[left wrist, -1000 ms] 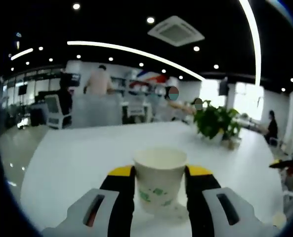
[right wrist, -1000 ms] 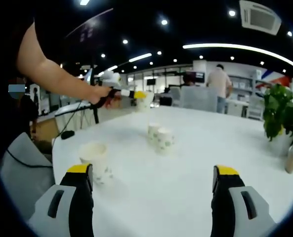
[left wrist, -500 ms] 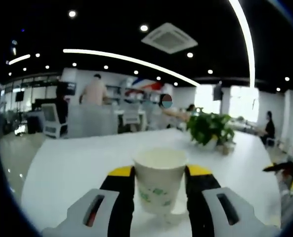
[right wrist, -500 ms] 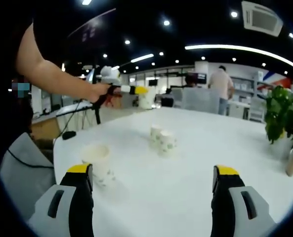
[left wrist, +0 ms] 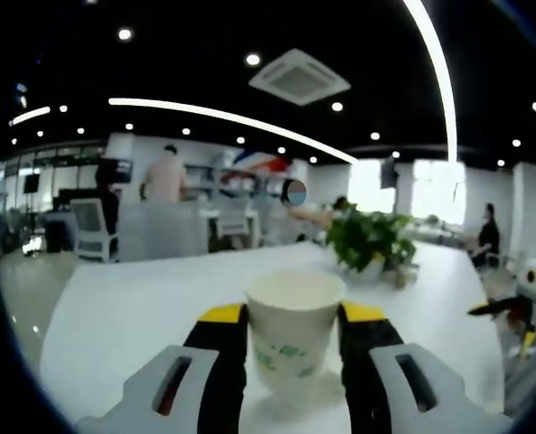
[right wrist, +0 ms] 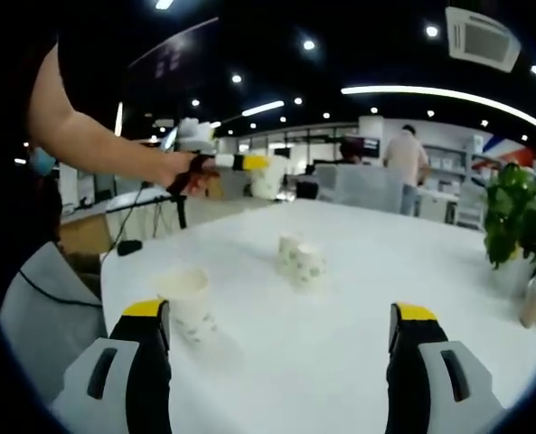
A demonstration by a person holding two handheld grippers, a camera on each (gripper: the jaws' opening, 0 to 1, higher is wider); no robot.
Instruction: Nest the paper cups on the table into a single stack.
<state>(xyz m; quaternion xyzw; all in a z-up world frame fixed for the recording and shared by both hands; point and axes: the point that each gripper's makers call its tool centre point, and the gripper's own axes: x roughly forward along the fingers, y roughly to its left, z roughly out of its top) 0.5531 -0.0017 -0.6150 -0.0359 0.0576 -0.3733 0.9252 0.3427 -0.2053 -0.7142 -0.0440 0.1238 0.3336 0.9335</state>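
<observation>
**Left tool carries one cup above the counter, three cups wait below**

We see a white paper cup point(left wrist: 294, 333) with a green print clamped upright between the two yellow-tipped jaws of the left tool point(left wrist: 293, 316). In the right gripper view we see the same left tool point(right wrist: 249, 164) from outside, held by the person's hand point(right wrist: 184, 169) high over the far edge of the counter point(right wrist: 358, 298), with the held cup point(right wrist: 268, 178) at its end.

On the counter three more cups stand upright. Two cups point(right wrist: 302, 261) stand touching each other near the middle of the counter. A single cup point(right wrist: 188, 302) stands nearer to us, just beside the left jaw of the right tool point(right wrist: 281, 348). The jaws of the right tool are wide apart and hold nothing; the tool hovers over the near part of the counter.

Compared with one second ago, the cup sits in the left tool in the same way, but the room behind it has moved: the potted plant point(left wrist: 369, 241) now lies more to the left and lower in the left gripper view, so the left tool has turned. In the right gripper view the left tool with its cup appears a little more to the right and higher than before, and the two cups and the single cup have shifted slightly in the picture, as the camera moved. The right tool stays open as before.

A green plant point(right wrist: 519, 221) stands at the right edge of the counter in the right gripper view.
</observation>
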